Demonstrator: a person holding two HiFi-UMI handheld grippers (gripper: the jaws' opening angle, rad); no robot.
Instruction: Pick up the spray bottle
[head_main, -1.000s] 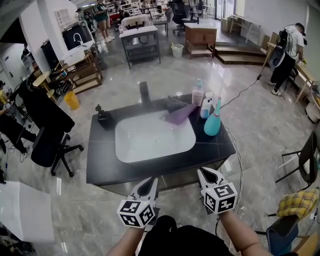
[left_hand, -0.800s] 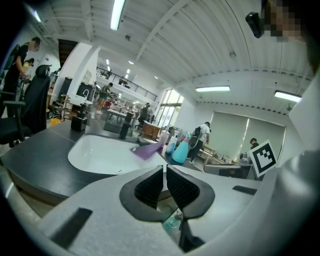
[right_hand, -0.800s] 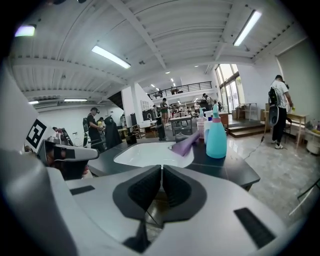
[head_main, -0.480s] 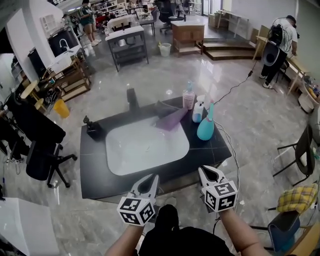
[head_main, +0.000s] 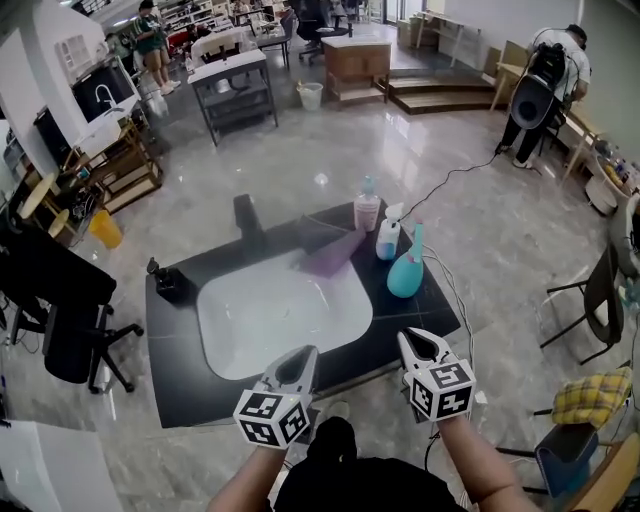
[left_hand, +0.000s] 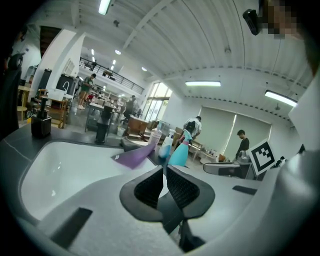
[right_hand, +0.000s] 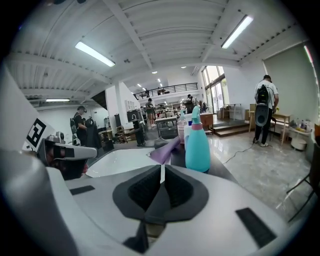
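A teal spray bottle (head_main: 405, 272) stands upright at the right end of the dark counter (head_main: 410, 318), beside the white sink basin (head_main: 280, 312). It shows ahead in the left gripper view (left_hand: 178, 154) and large and close in the right gripper view (right_hand: 197, 145). Just behind it stand a small white spray bottle (head_main: 388, 238) and a pink pump bottle (head_main: 367, 208). My left gripper (head_main: 303, 352) and right gripper (head_main: 408, 335) hover at the counter's front edge, both shut and holding nothing. The right one is nearer the teal bottle, with clear space between them.
A purple cloth (head_main: 330, 255) lies over the basin's far right corner. A black faucet (head_main: 246, 215) rises behind the basin and a small black object (head_main: 165, 282) sits at the counter's left. A cable (head_main: 455, 290) hangs off the right side. A person (head_main: 535, 95) vacuums far right.
I have stepped closer: the counter has slid toward me and leftward in the head view. Both grippers have come up to its front edge and stay shut.
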